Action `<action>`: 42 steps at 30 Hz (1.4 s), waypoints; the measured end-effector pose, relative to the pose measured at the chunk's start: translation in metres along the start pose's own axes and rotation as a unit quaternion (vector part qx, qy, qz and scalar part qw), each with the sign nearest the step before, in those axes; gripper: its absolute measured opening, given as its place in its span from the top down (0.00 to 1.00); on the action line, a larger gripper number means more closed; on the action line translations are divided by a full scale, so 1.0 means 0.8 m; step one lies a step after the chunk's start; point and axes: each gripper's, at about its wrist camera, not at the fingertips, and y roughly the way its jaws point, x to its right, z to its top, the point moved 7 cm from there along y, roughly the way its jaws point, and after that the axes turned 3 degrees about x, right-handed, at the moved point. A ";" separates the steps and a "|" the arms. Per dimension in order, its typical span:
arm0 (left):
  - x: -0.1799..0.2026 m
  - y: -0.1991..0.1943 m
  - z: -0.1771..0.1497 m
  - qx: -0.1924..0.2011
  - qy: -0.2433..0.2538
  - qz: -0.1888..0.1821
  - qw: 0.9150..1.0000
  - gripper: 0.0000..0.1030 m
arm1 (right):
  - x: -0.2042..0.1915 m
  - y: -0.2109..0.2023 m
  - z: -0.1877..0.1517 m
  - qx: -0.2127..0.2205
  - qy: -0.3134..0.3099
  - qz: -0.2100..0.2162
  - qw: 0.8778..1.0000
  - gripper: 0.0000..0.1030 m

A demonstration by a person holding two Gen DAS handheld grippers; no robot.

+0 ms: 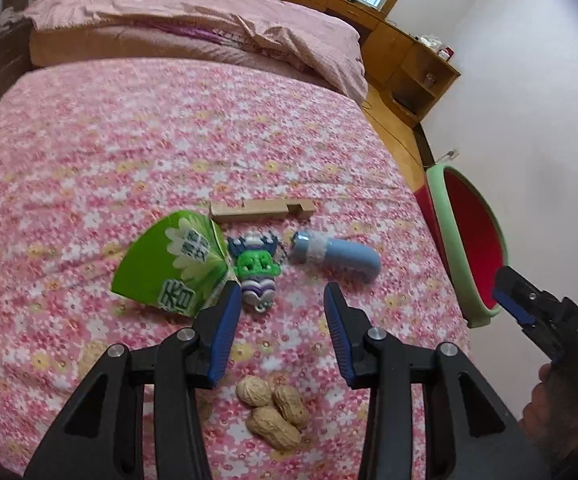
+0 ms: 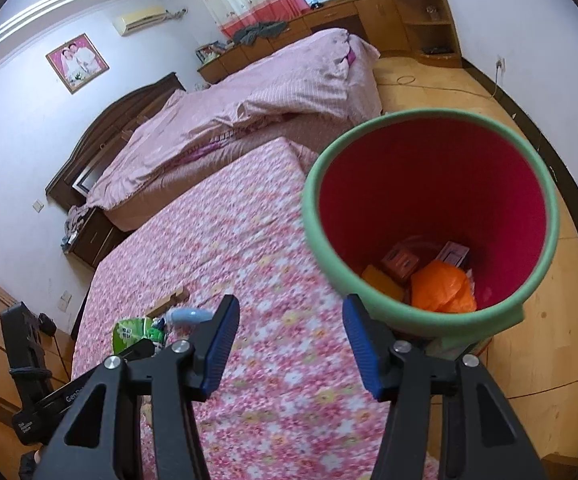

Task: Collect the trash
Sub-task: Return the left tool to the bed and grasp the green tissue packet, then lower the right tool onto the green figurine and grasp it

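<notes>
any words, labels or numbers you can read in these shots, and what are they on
"香": large white character on the green carton lying on the bedsheet; the smaller characters above it are too blurred to read.
"Gen": start of a white word on the left gripper body in the right wrist view, the rest cut off.
"045", roughly: raised figures on the right gripper body in the left wrist view, not certain.
Boxes in the bin: print too small.

You face a bed (image 1: pixel 89 140) covered with a pink floral sheet. Nearest you lie three peanuts (image 1: pixel 275 410). Farther on, left to right: a crumpled green carton (image 1: pixel 171 262), a green-and-blue toy figure (image 1: pixel 257 270), a pale blue tube (image 1: pixel 335 256). Beyond these rests a wooden block (image 1: pixel 263 209). A folded pink quilt (image 1: pixel 193 20) occupies the far end.
</notes>
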 end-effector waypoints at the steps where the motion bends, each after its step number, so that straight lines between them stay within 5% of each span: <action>1: 0.001 0.002 -0.003 -0.006 -0.003 -0.006 1.000 0.59 | -0.004 0.001 -0.001 -0.002 0.000 0.000 1.000 0.45; 7: 0.002 0.010 -0.017 -0.018 -0.001 -0.014 1.000 0.59 | -0.022 0.006 -0.013 -0.011 -0.010 0.003 1.000 0.45; 25: -0.091 -0.033 0.009 0.031 -0.037 0.087 0.995 0.59 | -0.055 0.034 -0.039 -0.049 -0.026 0.020 0.998 0.45; 28: -0.096 -0.035 0.022 0.043 -0.041 0.089 0.994 0.48 | -0.060 0.037 -0.041 -0.054 -0.028 0.021 0.998 0.45; 40: -0.102 0.012 0.049 0.051 -0.022 0.102 0.993 0.46 | -0.066 0.040 -0.045 -0.060 -0.025 0.016 0.998 0.45; 42: -0.101 0.012 0.051 0.055 -0.020 0.101 0.993 0.52 | -0.067 0.041 -0.046 -0.061 -0.027 0.016 0.998 0.45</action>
